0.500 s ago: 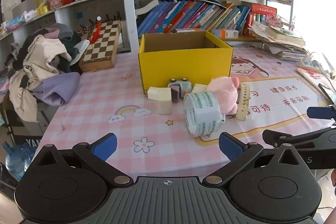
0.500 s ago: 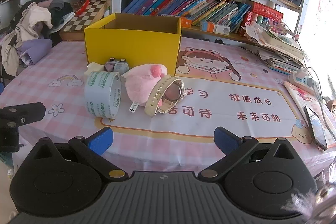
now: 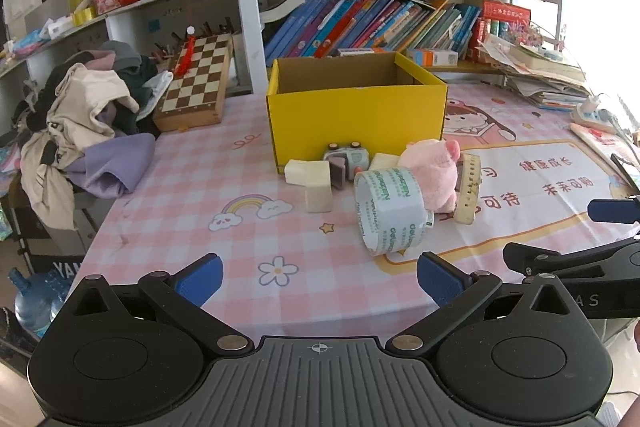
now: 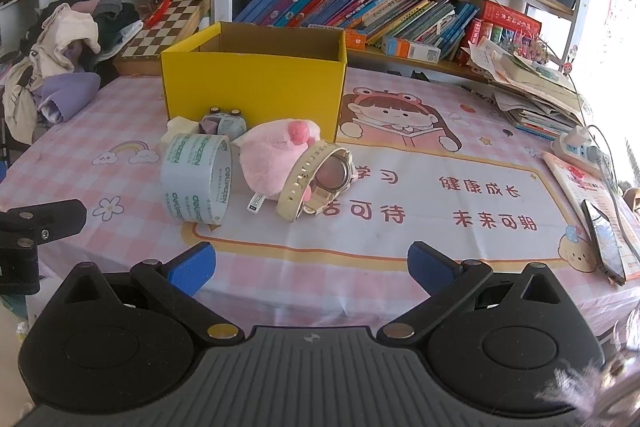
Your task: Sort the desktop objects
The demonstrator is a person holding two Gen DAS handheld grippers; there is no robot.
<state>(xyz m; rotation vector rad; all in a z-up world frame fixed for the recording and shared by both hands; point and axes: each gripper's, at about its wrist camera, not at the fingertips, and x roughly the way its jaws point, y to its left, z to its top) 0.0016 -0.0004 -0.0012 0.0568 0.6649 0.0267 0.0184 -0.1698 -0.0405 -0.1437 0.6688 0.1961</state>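
1. Left wrist view: the left gripper (image 3: 318, 277) is seen spread wide and holding nothing, near the table's front edge and well short of the objects.
2. Nothing appears sorted yet, as judged from the layout: every loose item is still found on the pink checked tablecloth (image 3: 200, 179) in front of the yellow box (image 3: 356, 115).
3. From left to right are laid the cream blocks (image 3: 310, 177), a small toy car (image 3: 347, 157), the tape roll (image 3: 390, 213) on its side, the pink plush pig (image 3: 430, 171) and a cream watch (image 3: 468, 189) leaning against it.
4. No contents are visible inside the box; its floor is hidden by the front wall.
5. The right gripper (image 4: 312, 269) is likewise held wide apart and unloaded, nearest the watch.
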